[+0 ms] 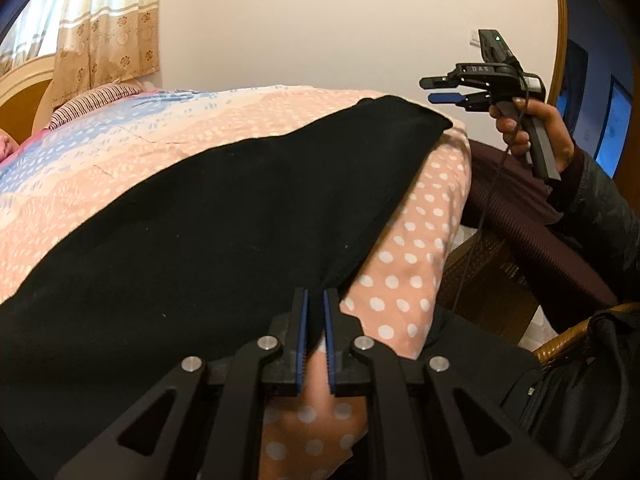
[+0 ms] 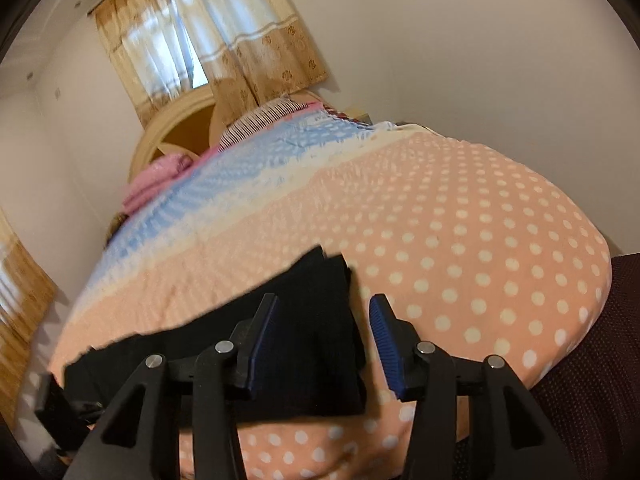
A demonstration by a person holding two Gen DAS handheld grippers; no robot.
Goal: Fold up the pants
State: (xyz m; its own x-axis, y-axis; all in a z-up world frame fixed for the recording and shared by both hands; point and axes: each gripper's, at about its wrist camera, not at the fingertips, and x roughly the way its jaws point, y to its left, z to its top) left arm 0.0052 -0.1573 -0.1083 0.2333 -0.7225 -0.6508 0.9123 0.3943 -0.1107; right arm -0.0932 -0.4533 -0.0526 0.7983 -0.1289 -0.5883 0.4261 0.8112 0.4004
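Observation:
Black pants (image 1: pixel 192 232) lie stretched across a pink polka-dot bedspread (image 1: pixel 404 272). My left gripper (image 1: pixel 315 296) is shut on the near edge of the pants at the bed's edge. My right gripper (image 1: pixel 436 90) is open and empty, held in the air beyond the far end of the pants. In the right wrist view the right gripper (image 2: pixel 323 306) is open above the end of the pants (image 2: pixel 316 320), apart from the cloth. The left gripper (image 2: pixel 52 400) shows at the lower left of that view.
The bed has blue and pink bedding (image 2: pixel 224 184) and a wooden headboard (image 2: pixel 180 128) under a curtained window (image 2: pixel 208 40). A dark maroon cloth (image 1: pixel 520 208) and a wicker chair (image 1: pixel 568 340) stand beside the bed at the right.

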